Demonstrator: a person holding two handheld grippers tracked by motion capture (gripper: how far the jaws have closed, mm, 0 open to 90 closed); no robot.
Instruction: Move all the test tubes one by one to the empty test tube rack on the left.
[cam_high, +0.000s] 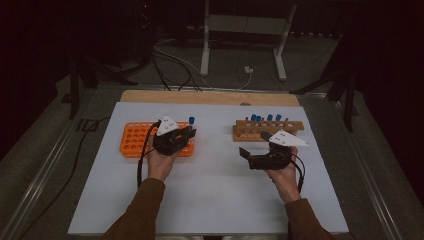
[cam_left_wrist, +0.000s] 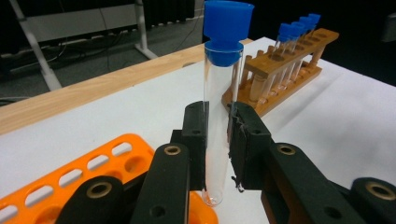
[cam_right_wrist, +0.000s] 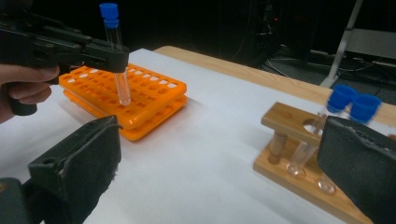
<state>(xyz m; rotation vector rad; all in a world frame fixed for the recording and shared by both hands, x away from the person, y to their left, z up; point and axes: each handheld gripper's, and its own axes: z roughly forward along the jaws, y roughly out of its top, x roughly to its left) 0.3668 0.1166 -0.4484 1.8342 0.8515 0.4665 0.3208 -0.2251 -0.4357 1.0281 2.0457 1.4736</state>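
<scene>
Here the left gripper (cam_left_wrist: 217, 140) has its black jaws pinched on a test tube (cam_left_wrist: 218, 121), and the tube stands upright between the rubbery pads. It is a clear, slim glass-like cylinder with a rounded bottom and a bright blue stopper that flares wider at the top. It looks empty. Seen from the right gripper view, the tube's rounded tip hangs just above the orange rack (cam_right_wrist: 135, 95), near that rack's right end, not yet in a hole.

That orange rack is smooth moulded plastic, flat and two-tiered, with rows of round holes on top and slots along its side. Off to the right sits the wooden rack (cam_high: 267, 130), warm brown, a drilled top bar on turned pegs over a base, with several more blue-capped tubes (cam_high: 265, 118) standing in it.

The right gripper (cam_high: 256, 156) rests low in front of the wooden rack, jaws spread wide with nothing between them; their pads look rough and matte. All of it sits on a plain white sheet (cam_high: 215, 195) over a pale wooden table (cam_high: 210, 97).
</scene>
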